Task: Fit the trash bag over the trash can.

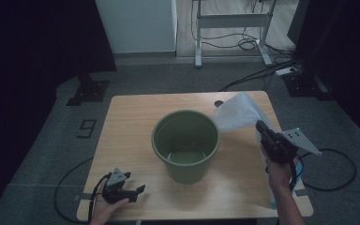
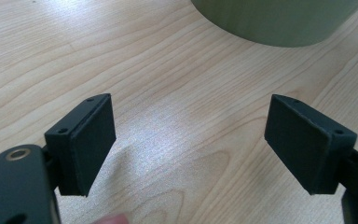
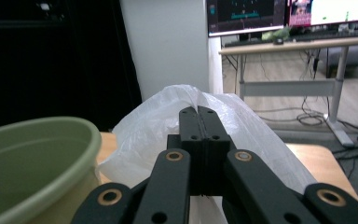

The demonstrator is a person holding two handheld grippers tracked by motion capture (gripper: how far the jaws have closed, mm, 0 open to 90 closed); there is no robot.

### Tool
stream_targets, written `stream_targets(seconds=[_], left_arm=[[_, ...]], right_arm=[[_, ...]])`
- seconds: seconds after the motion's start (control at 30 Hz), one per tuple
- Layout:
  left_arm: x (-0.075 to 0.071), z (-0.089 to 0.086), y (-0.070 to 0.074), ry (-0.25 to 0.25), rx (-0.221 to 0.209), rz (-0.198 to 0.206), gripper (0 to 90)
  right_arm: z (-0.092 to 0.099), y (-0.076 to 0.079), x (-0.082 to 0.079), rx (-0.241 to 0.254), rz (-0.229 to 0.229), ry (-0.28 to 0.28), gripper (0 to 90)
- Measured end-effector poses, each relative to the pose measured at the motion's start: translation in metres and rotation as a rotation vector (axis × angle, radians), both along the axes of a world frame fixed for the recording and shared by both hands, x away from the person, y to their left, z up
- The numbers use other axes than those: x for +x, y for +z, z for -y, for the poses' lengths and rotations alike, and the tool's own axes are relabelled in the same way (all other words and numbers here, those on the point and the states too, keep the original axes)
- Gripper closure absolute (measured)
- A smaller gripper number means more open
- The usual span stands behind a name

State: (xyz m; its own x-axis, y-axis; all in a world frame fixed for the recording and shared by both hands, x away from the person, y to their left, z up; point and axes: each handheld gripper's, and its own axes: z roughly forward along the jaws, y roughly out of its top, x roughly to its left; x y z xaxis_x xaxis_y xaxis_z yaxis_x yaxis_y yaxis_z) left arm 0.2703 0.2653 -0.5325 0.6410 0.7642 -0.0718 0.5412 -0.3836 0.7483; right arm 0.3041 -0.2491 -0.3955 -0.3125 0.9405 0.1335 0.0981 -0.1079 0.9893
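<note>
the left gripper (image 1: 132, 192) sat low near the front edge of the wooden table (image 1: 131, 122), held in the person's left hand (image 1: 104, 206). its jaws stood wide apart with nothing between them, just bare wood. from its fingers (image 2: 91, 140), the green bucket (image 1: 186, 143) was a little way ahead and off to one side, not touching.

the right gripper (image 1: 261, 125) was up in the air past the right side of the bucket. its jaws were pressed tight together on a thin white plastic bag (image 1: 238, 112). in the right gripper view the bag (image 3: 168, 126) puffed out on both sides of the closed fingers (image 3: 189, 140) and rose a bit above their tips. the pinched part was right at the fingers, and the rest hung out past them, toward the far side of the table.

the big thing for the next move looked like this: the bucket's open mouth lay just beside the right fingers, lower down and toward the left hand. the bag stretched long from the fingers out and away. the right hand was much nearer to the bag, and the left hand was free to help with the rim (image 1: 185, 113).
</note>
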Motion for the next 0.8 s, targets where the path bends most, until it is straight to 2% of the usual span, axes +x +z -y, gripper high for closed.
stream_targets(seconds=[0.1,0.13,0.17,0.37,0.8], left_arm=[[0.000,0.000,0.000,0.000,0.000,0.001,16.0],[0.000,0.000,0.000,0.000,0.001,-0.001,16.0],[0.000,0.000,0.000,0.000,0.001,-0.001,16.0],[0.000,0.001,-0.001,-0.002,0.003,-0.004,16.0],[0.001,0.002,-0.003,-0.006,0.007,-0.012,16.0]], right_arm=[[0.000,0.006,-0.003,0.004,0.018,0.004,88.8],[0.001,0.015,-0.007,0.008,0.038,0.008,88.8],[0.001,0.015,-0.007,0.008,0.038,0.008,88.8],[0.001,0.039,-0.020,0.021,0.103,0.025,88.8],[-0.011,0.074,-0.039,0.012,0.188,0.082,88.8]])
